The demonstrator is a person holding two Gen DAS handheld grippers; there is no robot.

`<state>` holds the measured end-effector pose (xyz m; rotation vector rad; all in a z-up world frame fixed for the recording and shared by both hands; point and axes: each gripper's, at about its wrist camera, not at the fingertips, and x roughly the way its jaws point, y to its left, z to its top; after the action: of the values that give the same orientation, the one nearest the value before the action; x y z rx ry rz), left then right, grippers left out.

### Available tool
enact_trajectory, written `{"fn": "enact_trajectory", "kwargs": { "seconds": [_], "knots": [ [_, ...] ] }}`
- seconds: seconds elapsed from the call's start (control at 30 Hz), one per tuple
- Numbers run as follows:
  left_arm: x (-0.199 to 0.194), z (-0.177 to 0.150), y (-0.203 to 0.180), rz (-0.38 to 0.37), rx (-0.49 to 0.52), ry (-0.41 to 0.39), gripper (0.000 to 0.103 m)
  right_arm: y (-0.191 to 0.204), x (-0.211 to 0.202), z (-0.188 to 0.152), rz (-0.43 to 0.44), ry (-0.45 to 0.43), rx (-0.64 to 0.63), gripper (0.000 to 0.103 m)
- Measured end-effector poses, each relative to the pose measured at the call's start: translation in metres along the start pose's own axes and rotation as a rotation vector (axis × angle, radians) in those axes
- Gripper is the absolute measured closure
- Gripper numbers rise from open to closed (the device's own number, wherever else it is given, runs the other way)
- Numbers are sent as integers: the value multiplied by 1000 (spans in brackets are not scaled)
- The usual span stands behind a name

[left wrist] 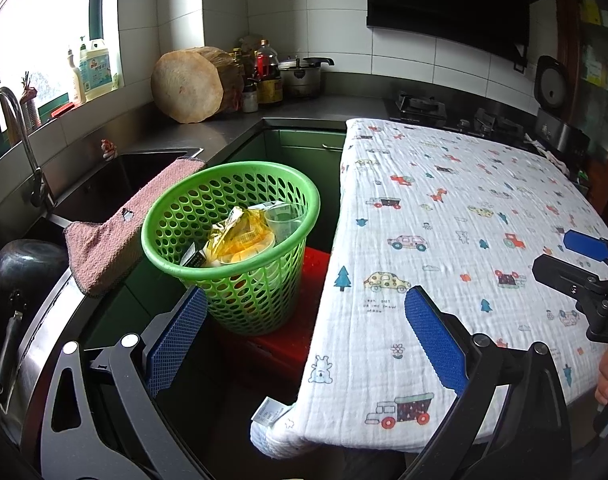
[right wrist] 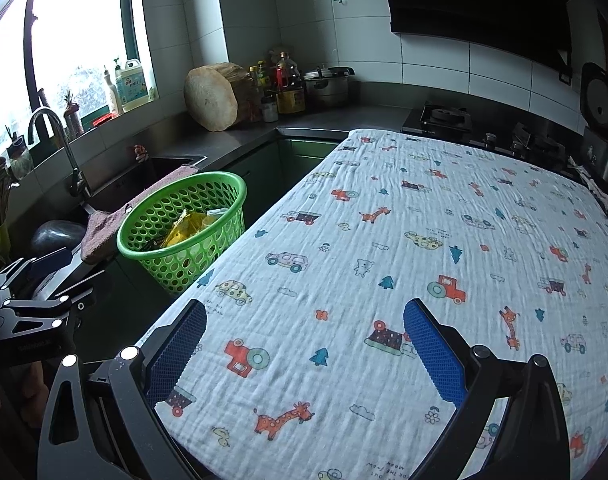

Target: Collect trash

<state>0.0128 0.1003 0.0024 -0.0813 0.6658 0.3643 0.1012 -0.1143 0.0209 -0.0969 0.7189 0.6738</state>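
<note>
Left wrist view: I see my left gripper (left wrist: 304,344) with its blue-padded fingers spread wide, nothing between them. It hangs over the gap between the table's left edge and the counter. The green basket (left wrist: 240,296) sits on a red stool (left wrist: 315,264) just left of the table, well below tabletop level. Inside it: a yellow wrapper (left wrist: 240,236), a clear plastic cup (left wrist: 284,220) and a small dark box (left wrist: 194,258) against the near rim. A pink rag (left wrist: 116,236) is draped over the sink edge, right beside the basket's rim; can't tell if they touch.

The right gripper (left wrist: 583,260) shows at the right edge of this view, over the table's far side; only one blue finger is clear here.

Right wrist view: right gripper (right wrist: 304,348) is also spread apart and empty, hovering over the tablecloth (right wrist: 383,240), white with cars, giraffes and trees printed on it. I see no loose items on the cloth in either view. Basket (right wrist: 176,240) is off to the left beyond the table edge, yellow wrapper (right wrist: 184,232) visible in it. The left gripper's body is at the left edge, fingers' spacing not readable from here.

Background: sink faucet (left wrist: 12,136), round wooden chopping block (left wrist: 188,86) leaning in the counter corner, a steel pot (left wrist: 304,76) beside it.
</note>
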Motion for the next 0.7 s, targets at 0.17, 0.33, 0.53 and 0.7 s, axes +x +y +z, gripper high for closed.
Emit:
{"fn": "enact_trajectory", "kwargs": {
  "seconds": [0.17, 0.33, 0.53, 0.7],
  "knots": [
    [1, -1, 0, -1, -1, 5, 5, 0, 0, -1, -1, 1, 2, 7],
    [0, -1, 0, -3, 1, 4, 5, 1, 1, -2, -1, 3, 2, 7],
    [1, -1, 0, -2, -3, 7, 5, 0, 1, -2, 1, 4, 3, 7],
    [1, -1, 1, -5, -8, 6, 5, 0, 1, -2, 5, 1, 4, 7]
  ]
}}
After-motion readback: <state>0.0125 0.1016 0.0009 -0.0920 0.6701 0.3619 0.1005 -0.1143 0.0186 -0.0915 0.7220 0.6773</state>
